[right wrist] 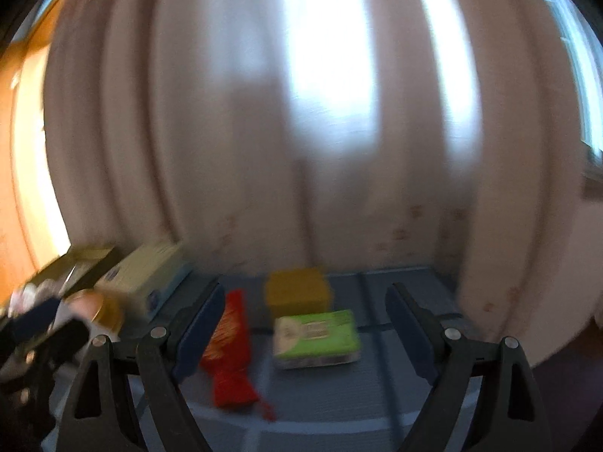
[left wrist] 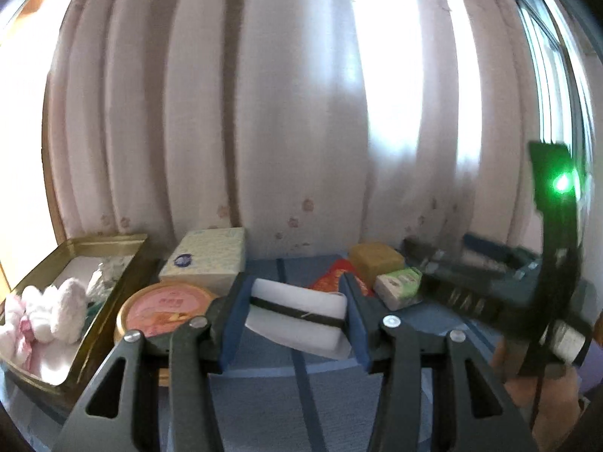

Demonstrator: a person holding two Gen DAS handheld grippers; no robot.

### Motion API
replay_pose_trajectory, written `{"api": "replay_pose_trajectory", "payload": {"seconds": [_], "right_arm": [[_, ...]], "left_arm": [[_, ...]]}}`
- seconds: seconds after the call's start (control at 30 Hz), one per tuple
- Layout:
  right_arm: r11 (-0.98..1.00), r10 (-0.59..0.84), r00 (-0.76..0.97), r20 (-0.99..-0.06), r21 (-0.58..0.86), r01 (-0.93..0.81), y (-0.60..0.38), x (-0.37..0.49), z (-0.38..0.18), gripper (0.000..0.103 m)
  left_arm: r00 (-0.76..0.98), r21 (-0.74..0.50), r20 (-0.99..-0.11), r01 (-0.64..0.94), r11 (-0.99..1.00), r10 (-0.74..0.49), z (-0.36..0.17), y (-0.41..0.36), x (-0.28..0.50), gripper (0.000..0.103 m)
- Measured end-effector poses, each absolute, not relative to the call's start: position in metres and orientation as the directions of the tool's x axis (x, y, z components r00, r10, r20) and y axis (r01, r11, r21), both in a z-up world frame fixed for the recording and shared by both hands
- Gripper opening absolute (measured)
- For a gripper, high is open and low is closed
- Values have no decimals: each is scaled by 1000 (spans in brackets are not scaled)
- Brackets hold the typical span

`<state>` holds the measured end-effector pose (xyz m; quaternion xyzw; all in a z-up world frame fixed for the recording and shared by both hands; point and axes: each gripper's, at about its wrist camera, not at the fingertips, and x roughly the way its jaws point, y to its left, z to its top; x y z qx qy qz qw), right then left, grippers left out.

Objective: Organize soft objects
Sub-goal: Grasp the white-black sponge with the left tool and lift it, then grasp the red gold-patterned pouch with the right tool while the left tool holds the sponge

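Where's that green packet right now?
In the right wrist view the green packet lies on the blue cloth between the open right gripper fingers, just in front of the yellow block, with the red pouch to its left.

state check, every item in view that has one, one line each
left gripper: shut on white sponge, lifted off the cloth
right gripper: open, nothing between the pads
gold tin: open, soft white and pink items inside
round tub: lid on
green tissue pack: lying flat
red pouch: lying flat
yellow block: resting on the cloth
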<state>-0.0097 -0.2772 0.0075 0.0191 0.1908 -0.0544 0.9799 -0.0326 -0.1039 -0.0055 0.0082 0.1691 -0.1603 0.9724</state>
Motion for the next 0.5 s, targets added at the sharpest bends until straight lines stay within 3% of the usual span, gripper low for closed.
{"api": "replay_pose_trajectory", "payload": {"seconds": [0.17,0.37,0.5], "right_arm": [[1000,-5,833,-553,-13,-3,-248,31,-9,68],[999,18,716,-698,-20,-45,-235,70,-33,65],[997,14,656,-755,-40,-67,-227,81,-46,43]], "left_arm": [[901,-109,-302,294,950,-313,-4,-83,-38,48],[894,-179,-295,297,938,-339,-6,-68,-35,48],[892,-198,-296,292,936,-341,-6,-65,-34,48]]}}
